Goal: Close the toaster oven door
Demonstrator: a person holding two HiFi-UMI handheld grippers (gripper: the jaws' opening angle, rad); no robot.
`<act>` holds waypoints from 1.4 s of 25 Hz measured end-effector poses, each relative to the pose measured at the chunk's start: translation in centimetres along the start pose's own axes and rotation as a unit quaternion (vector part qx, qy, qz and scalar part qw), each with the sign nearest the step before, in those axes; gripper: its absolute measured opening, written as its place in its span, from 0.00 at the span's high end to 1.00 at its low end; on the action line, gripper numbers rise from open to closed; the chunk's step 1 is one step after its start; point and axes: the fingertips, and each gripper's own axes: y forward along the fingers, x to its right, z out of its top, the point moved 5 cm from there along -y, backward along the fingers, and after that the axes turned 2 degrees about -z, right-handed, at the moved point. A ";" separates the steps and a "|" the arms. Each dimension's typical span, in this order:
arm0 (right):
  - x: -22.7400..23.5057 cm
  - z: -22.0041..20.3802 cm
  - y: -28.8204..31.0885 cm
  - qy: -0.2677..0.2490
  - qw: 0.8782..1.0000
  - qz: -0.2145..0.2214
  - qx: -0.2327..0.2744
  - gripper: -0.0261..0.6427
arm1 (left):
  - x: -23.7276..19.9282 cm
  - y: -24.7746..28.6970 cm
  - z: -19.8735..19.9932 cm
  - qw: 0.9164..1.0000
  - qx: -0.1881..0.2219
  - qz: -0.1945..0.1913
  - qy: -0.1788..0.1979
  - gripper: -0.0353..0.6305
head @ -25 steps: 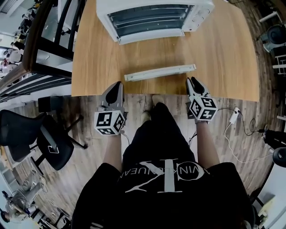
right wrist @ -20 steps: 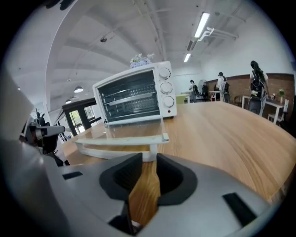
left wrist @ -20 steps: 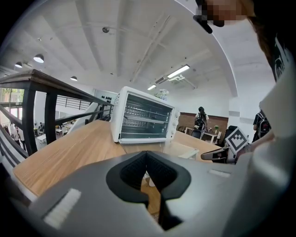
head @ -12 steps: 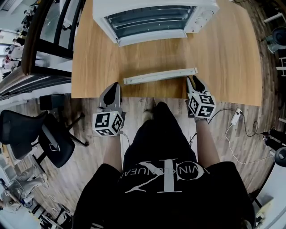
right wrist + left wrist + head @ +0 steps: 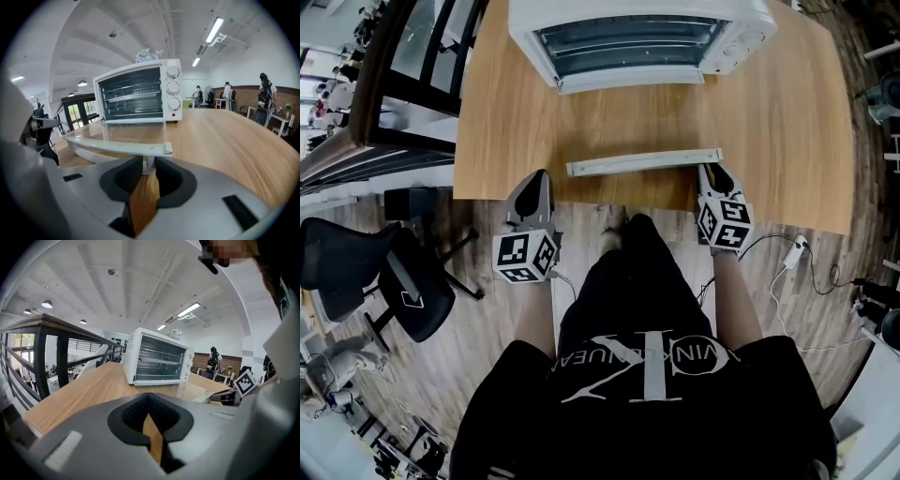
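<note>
A white toaster oven stands at the far side of the wooden table. Its glass door lies folded down flat, and the white handle bar runs along the door's near edge. My right gripper is at the handle's right end, jaws shut. In the right gripper view the handle and its end post sit just past the tips of that gripper, with the oven behind. My left gripper hovers at the table's near edge, left of the handle, shut and holding nothing. In the left gripper view this gripper faces the oven.
A black railing borders the table's left side. A black office chair stands on the floor at the left. A white power strip with cables lies on the floor at the right. People are far off in the room.
The right gripper has crept forward until it is against the handle's right end. The left gripper has barely moved. The head view has shifted slightly.
</note>
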 end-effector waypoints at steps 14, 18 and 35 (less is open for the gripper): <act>0.0 4.8 -2.4 -0.020 0.998 -0.002 0.057 0.85 | -1.4 -0.6 2.0 0.999 0.031 0.016 -0.004 0.93; 0.0 6.6 -2.9 -0.022 0.996 0.000 0.083 0.85 | -1.5 -0.4 2.5 0.999 0.039 0.016 -0.003 0.93; 0.3 12.5 -3.4 -0.014 0.987 0.011 0.159 0.85 | -0.9 1.1 5.4 0.998 0.063 0.006 0.018 0.93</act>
